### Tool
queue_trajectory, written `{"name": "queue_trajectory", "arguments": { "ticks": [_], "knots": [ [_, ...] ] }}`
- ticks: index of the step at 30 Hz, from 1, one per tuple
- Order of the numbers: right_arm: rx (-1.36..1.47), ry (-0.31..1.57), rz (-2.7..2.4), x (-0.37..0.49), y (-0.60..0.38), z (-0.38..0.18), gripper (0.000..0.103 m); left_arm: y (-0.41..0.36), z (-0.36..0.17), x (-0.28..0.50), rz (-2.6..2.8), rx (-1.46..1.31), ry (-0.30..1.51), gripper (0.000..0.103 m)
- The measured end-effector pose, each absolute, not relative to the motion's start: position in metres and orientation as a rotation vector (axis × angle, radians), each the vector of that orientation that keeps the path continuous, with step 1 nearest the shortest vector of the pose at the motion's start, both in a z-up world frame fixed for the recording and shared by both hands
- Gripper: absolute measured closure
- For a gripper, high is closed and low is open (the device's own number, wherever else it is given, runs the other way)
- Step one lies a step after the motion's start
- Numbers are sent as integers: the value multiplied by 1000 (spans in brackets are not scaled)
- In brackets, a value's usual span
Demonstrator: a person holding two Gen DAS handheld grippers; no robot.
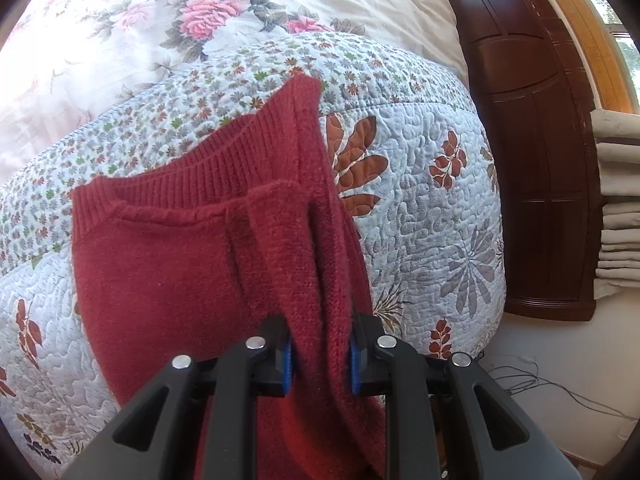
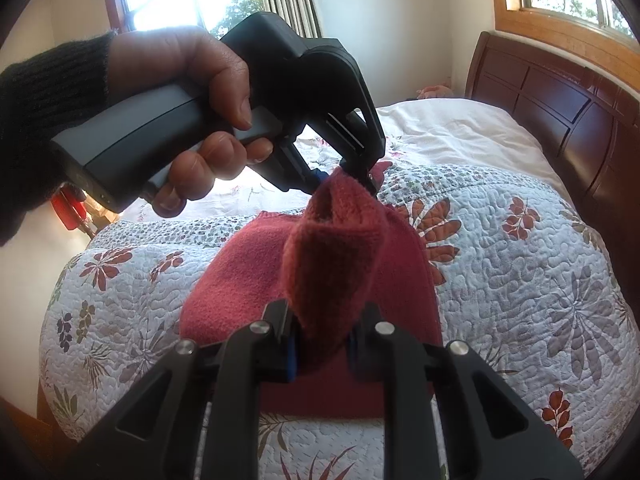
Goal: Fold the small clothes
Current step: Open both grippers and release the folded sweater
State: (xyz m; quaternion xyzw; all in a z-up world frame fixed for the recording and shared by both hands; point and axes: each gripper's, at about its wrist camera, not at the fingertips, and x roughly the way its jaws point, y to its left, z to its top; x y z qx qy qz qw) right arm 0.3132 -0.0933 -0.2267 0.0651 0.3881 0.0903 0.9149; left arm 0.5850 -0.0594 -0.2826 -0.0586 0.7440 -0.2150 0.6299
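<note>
A quilted bed (image 2: 520, 280) carries the red sweater (image 2: 240, 280). Left gripper (image 2: 352, 178) and right gripper (image 2: 322, 344) each pinch its lifted side edge. That thick knit could slip free if they pull apart, spoiling the fold.

A dark red knit sweater (image 1: 168, 280) lies on the quilted bed, one folded edge lifted and pinched between both hand-held grippers' fingers.
</note>
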Motion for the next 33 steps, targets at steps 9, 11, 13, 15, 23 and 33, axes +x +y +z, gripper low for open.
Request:
{"name": "queue_trajectory", "arguments": {
  "ticks": [9,11,13,15,23,33],
  "knots": [
    [231,821,224,314,-117,-242,86,-73,-293,584,-460,-125,1710,79],
    [246,827,228,314,-121,-244,86,-75,-294,584,-456,-127,1710,78],
    [269,834,238,314,-125,-247,86,-77,-295,584,-453,-135,1710,76],
    [311,849,250,315,-132,-251,86,-79,-297,583,-452,-138,1709,72],
    [660,966,370,319,-182,-292,70,-71,-259,585,-480,-219,1593,36],
    [849,1035,561,332,-279,-294,56,36,-185,511,-534,-212,1320,25]
  ]
}}
